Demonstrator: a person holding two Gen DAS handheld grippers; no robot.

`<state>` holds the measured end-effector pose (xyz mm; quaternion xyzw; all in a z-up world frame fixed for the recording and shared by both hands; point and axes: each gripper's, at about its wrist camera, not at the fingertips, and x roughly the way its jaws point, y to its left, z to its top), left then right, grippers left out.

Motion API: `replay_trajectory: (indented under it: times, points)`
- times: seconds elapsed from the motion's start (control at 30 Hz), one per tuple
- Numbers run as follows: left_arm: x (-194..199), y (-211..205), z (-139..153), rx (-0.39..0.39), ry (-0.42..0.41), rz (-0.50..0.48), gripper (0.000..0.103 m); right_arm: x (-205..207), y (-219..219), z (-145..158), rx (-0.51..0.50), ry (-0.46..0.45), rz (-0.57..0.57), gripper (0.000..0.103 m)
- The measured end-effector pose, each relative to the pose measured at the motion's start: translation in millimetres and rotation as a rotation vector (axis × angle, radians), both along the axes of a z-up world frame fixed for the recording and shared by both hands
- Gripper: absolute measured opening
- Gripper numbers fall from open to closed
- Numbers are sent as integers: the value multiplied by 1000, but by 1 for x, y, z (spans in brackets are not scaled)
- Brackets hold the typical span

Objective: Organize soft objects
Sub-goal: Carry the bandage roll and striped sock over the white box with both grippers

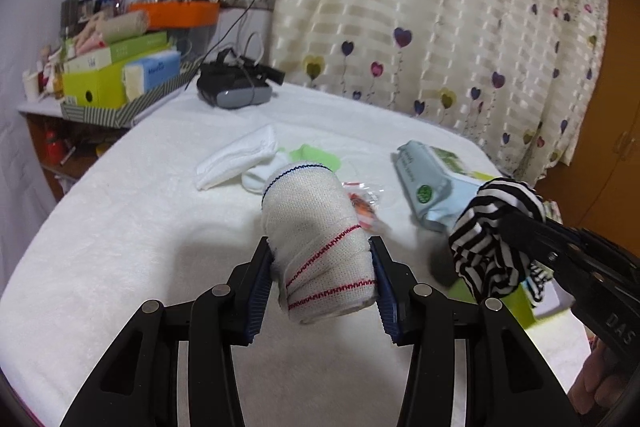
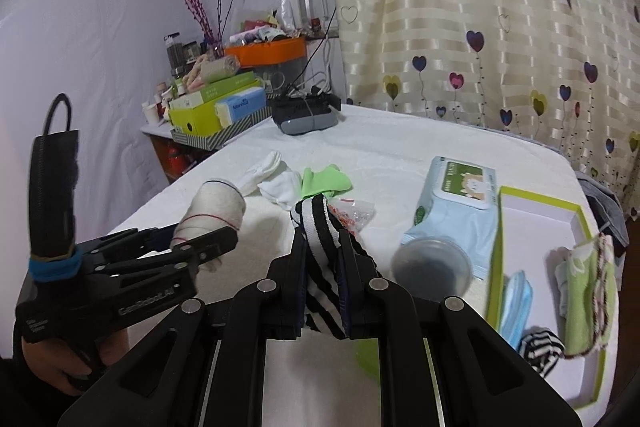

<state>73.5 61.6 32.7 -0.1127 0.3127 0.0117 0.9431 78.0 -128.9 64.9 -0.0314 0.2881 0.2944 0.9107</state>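
Observation:
A white elastic bandage roll (image 1: 316, 227) with red zigzag stitching is clamped between the pads of my left gripper (image 1: 320, 247), lifted above the white-covered table (image 1: 140, 227). To the right, my right gripper (image 1: 516, 223) is shut on a black-and-white striped sock (image 1: 492, 227). In the right wrist view the striped sock (image 2: 320, 223) hangs bunched between the right gripper's (image 2: 323, 243) fingers, and the left gripper (image 2: 208, 239) carries the bandage roll (image 2: 218, 205) at the left. An open green-edged box (image 2: 536, 203) lies at the right.
White socks (image 2: 280, 187), a green sock (image 2: 324, 181) and a small plastic bag (image 2: 356, 213) lie mid-table. A wet-wipes pack (image 2: 460, 203) and a clear round lid (image 2: 432, 267) sit beside the box, which holds folded cloths, blue masks and another striped sock. A headset (image 2: 306, 117) and cluttered shelf stand behind.

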Motion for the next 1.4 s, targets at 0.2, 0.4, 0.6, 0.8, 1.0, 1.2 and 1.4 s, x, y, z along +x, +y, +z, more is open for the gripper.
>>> replay_trajectory:
  times: [0.2,0.4,0.6,0.8,1.0,1.2,1.4]
  points:
    - [-22,-14,14,7,-42,-45,45,-18,-16,10,18,-28,-29,14]
    - [-35,-29,27,15,-76,-79,45,-34,-35,20,30,-58,-66,14]
    - [-45,-43,32,19,-91,-115,45,-43,-50,22,37,-65,-99,14]
    - [-50,-51,34,26,-102,-135,45,-51,-64,22,40,-68,-130,14]
    - [-51,-59,34,29,-107,-152,45,-53,-76,21,43,-67,-162,14]
    - [-51,-66,34,25,-113,-174,45,-52,-90,20,46,-67,-188,14]
    - [-48,-75,33,23,-112,-199,45,-46,-107,17,50,-55,-229,14]
